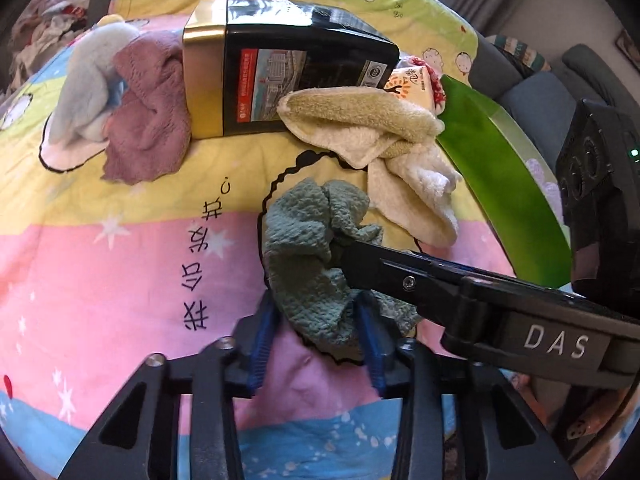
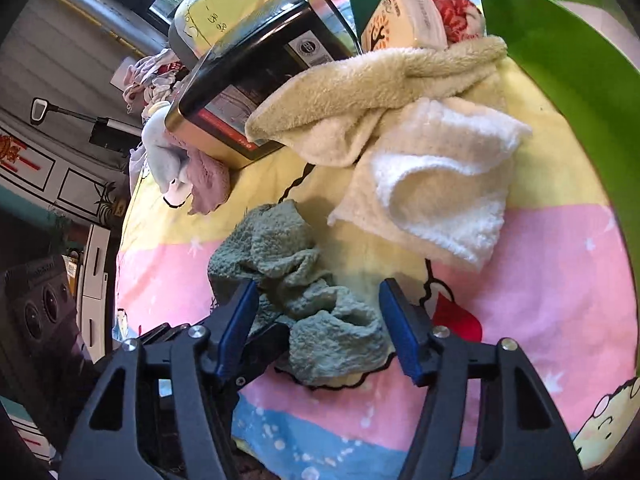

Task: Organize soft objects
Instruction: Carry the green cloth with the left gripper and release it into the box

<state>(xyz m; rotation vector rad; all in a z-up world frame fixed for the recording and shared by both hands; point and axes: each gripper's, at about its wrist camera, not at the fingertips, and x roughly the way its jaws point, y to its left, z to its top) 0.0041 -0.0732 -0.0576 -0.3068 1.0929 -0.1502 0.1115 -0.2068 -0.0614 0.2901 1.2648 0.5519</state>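
Terry cloth in several colours lies on a cartoon-print bedsheet [image 1: 120,248]. At ten o'clock in the left wrist view, a pale blue cloth [image 1: 82,84] touches a mauve cloth [image 1: 150,112], both against a black and gold box [image 1: 288,76]. At one o'clock a cream towel [image 1: 384,140] sprawls beside a green tray [image 1: 496,184]. At the centre sits a crumpled grey-green cloth [image 1: 304,240]. The left hand-held gripper [image 1: 316,344] has its blue pads pressed on the cloth's near edge, clamped, as far as the bunched fabric lets me judge. The right hand-held gripper [image 2: 316,328] stands apart, pads straddling the same cloth without squeezing it.
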